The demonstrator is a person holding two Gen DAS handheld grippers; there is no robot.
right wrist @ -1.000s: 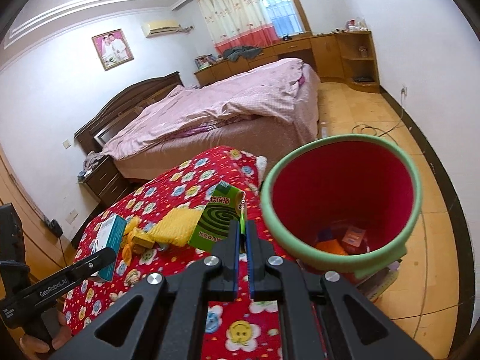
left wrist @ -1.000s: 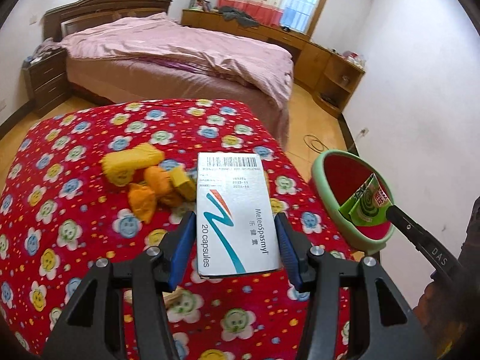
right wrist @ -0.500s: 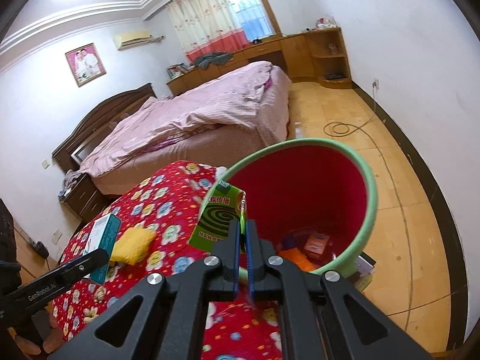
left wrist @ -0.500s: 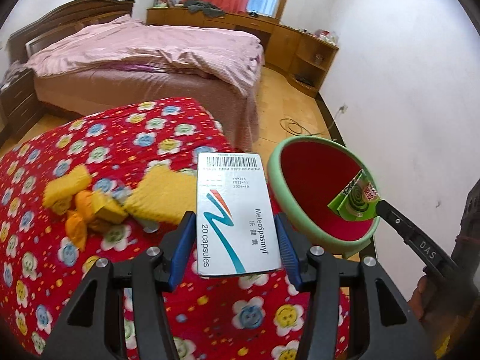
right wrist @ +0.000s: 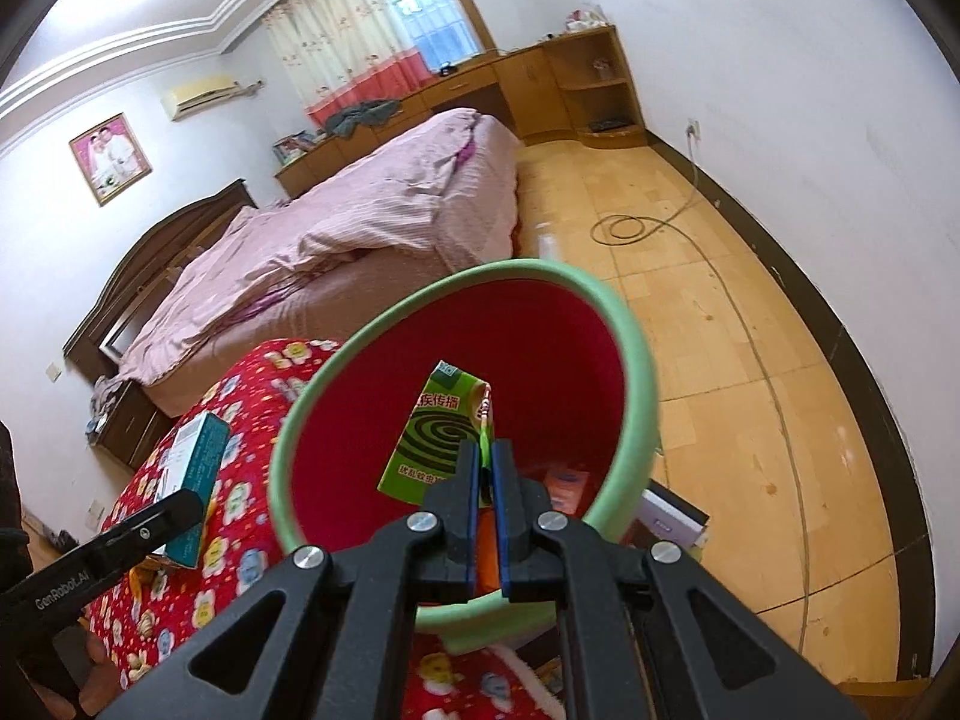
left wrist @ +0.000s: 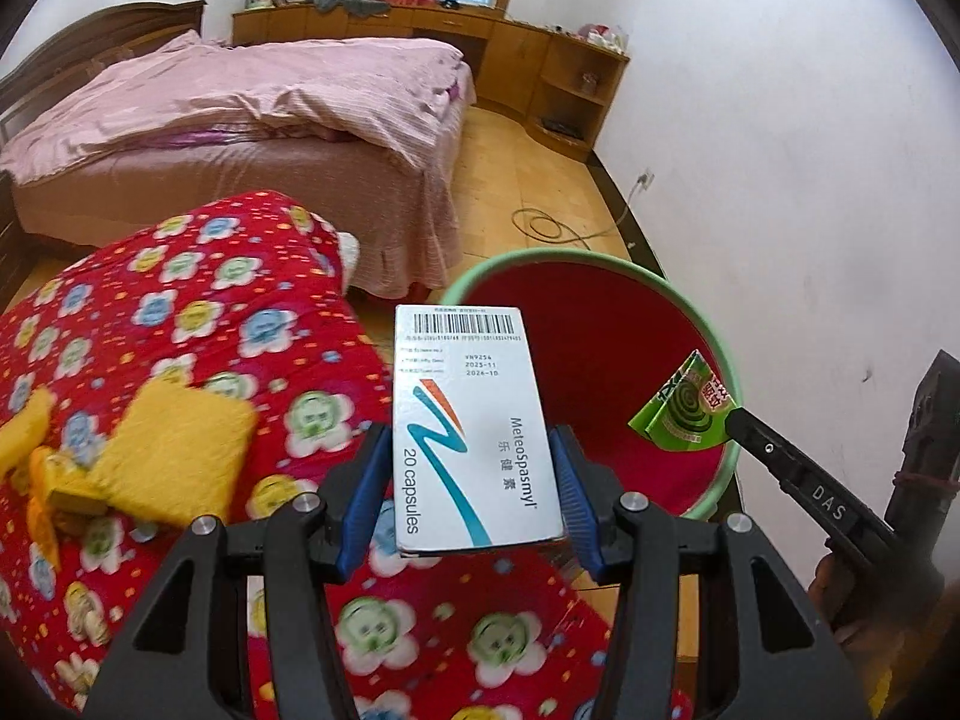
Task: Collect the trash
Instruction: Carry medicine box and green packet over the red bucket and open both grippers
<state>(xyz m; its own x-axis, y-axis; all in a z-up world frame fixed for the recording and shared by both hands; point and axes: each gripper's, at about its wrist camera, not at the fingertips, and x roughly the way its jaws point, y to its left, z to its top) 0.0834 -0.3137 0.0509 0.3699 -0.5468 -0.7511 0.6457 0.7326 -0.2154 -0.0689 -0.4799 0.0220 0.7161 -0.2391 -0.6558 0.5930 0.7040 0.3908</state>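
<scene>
Since the earlier frame I have carried both boxes toward the bin (left wrist: 717, 354): its red interior now fills more of each view. My left gripper (left wrist: 468, 501) has its blue fingers (left wrist: 360, 498) closed on the sides of the white capsule box (left wrist: 471, 426), which overlaps the bin's rim at 9 o'clock. My right gripper (right wrist: 485, 474) has its fingers pinched nearly together on one edge of the green mosquito-coil box (right wrist: 435, 429), held over the bin mouth. Wrappers lie at the bin bottom (right wrist: 564, 483). Yellow sponges (left wrist: 174, 450) sit on the floral-covered desk (left wrist: 198, 300), at 9 o'clock from the capsule box.
</scene>
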